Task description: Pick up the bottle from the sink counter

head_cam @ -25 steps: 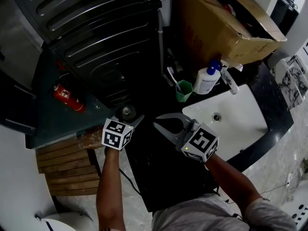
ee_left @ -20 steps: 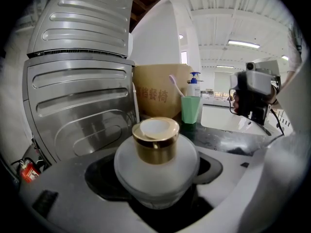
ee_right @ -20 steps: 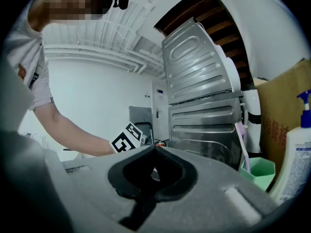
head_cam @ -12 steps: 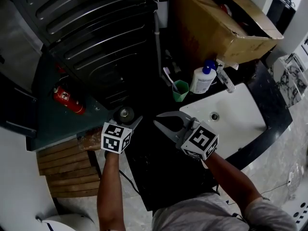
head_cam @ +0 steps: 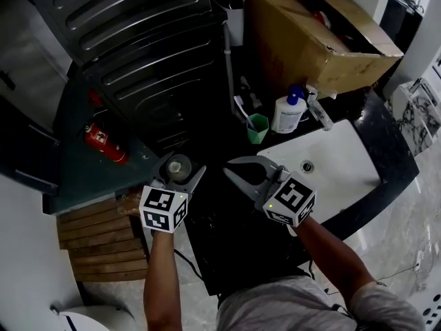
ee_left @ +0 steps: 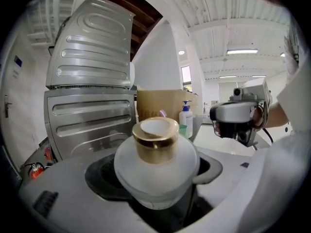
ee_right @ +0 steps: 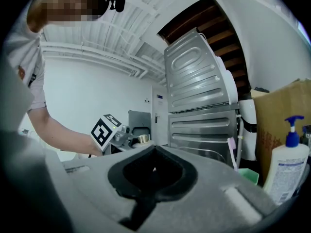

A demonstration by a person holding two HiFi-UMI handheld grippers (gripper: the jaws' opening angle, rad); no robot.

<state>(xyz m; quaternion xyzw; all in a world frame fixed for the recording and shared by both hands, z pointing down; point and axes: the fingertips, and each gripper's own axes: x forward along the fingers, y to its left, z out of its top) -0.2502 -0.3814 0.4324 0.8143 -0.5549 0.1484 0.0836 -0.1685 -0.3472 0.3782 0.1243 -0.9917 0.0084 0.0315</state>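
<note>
While in left tool [head_cam: 183, 170], one bottle [ee_left: 156, 165].

I see a dark table [head_cam: 389, 161] with a white sink [head_cam: 344, 171] set into it. A tap [head_cam: 318, 112] stands at the back of the sink. Just beside it is a white pump bottle [head_cam: 288, 116] with a blue top, then a green cup [head_cam: 259, 129] with a toothbrush [head_cam: 241, 107] in it. A brown box [head_cam: 310, 40] is behind them. I cannot tell if it sits on the table.
</note>
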